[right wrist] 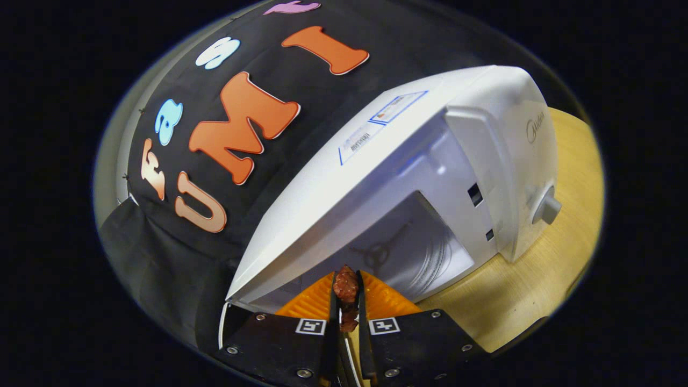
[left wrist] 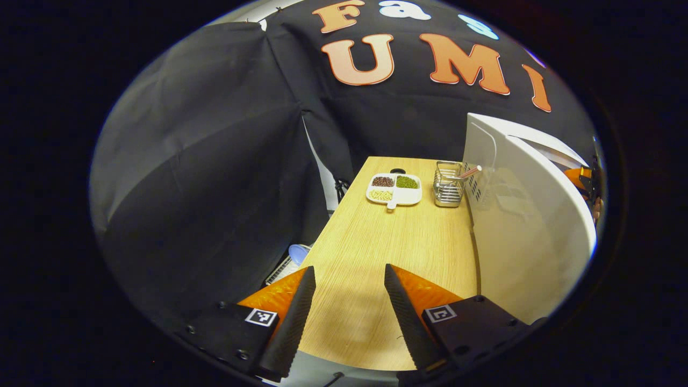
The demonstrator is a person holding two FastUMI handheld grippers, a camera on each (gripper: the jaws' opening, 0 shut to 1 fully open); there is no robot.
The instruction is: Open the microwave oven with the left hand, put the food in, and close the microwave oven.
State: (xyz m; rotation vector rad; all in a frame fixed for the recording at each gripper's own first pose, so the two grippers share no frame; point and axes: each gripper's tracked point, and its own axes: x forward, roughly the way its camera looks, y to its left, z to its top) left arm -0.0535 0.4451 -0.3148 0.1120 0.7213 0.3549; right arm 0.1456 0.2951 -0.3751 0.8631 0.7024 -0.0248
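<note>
Right tool (right wrist: pixel 346 290) pinching food (right wrist: pixel 345 287) at open microwave (right wrist: pixel 430 177), left tool (left wrist: pixel 349 279) spread over table (left wrist: pixel 387 236)

The surface (left wrist: pixel 376 258) was a light wood-grain top, pretty bare overall. The white microwave oven (left wrist: pixel 516 215) sat on it, and everything else was off to one side of that. A small wire basket (left wrist: pixel 449 185) stood just beside the microwave's side wall, with something thin and reddish sticking out of it. A bit further from the microwave, past the basket, lay a white divided dish (left wrist: pixel 395 191) with brown, green and pale fillings in its compartments. In the right gripper view the microwave (right wrist: pixel 430 177) rested on the same wood top (right wrist: pixel 537 290).
</note>
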